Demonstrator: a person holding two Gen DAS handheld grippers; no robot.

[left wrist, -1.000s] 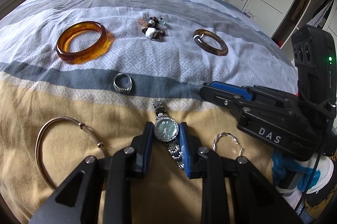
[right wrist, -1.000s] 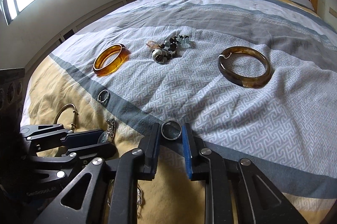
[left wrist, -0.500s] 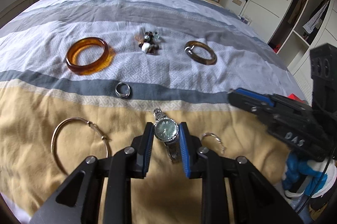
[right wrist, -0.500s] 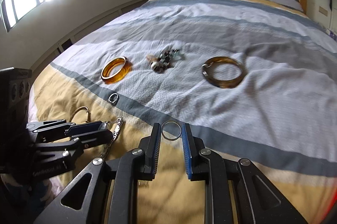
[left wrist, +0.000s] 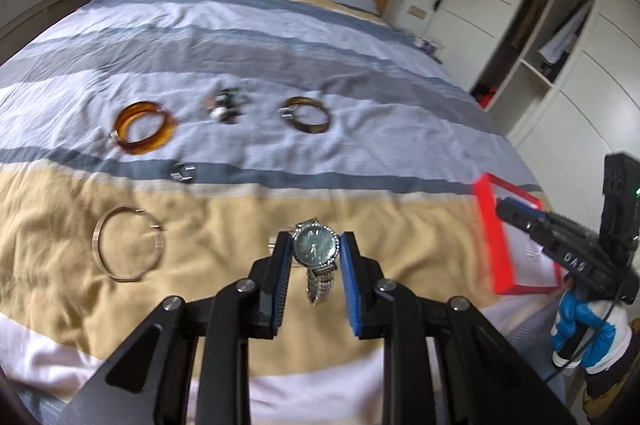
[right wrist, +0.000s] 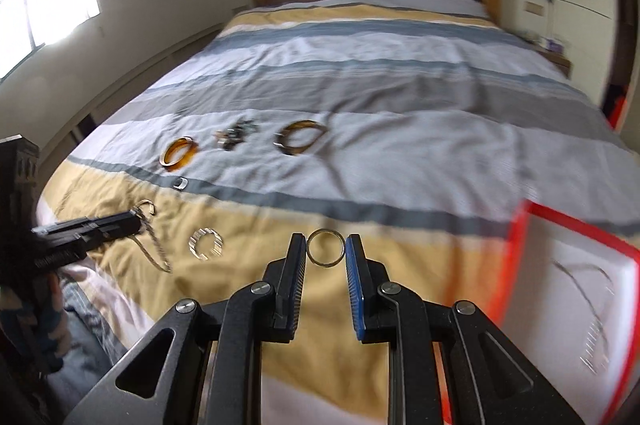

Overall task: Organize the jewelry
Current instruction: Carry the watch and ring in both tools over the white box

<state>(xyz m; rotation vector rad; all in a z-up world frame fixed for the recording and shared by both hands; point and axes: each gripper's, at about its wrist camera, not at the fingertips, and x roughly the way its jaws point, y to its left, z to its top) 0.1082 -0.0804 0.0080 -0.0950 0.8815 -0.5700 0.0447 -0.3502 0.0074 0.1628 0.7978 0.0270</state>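
My left gripper (left wrist: pixel 315 253) is shut on a silver watch (left wrist: pixel 315 250) with a dark green dial, held above the yellow stripe of the bedspread; its band hangs down. My right gripper (right wrist: pixel 325 251) is shut on a thin silver ring (right wrist: pixel 325 248), lifted above the bed. A red-rimmed white box (right wrist: pixel 576 289) lies at the right, with a thin chain inside; it also shows in the left wrist view (left wrist: pixel 514 245), where the right gripper (left wrist: pixel 505 210) is over it.
On the bed lie an amber bangle (left wrist: pixel 143 127), a bead cluster (left wrist: pixel 225 104), a brown bangle (left wrist: pixel 306 114), a small ring (left wrist: pixel 183 172), a thin metal bangle (left wrist: pixel 127 248) and a small silver bracelet (right wrist: pixel 205 243). Wardrobes (left wrist: pixel 560 25) stand right.
Both grippers have lifted and pulled back from the bed, carrying the watch and the ring. The red box has come into view at the right, with the right gripper over it.
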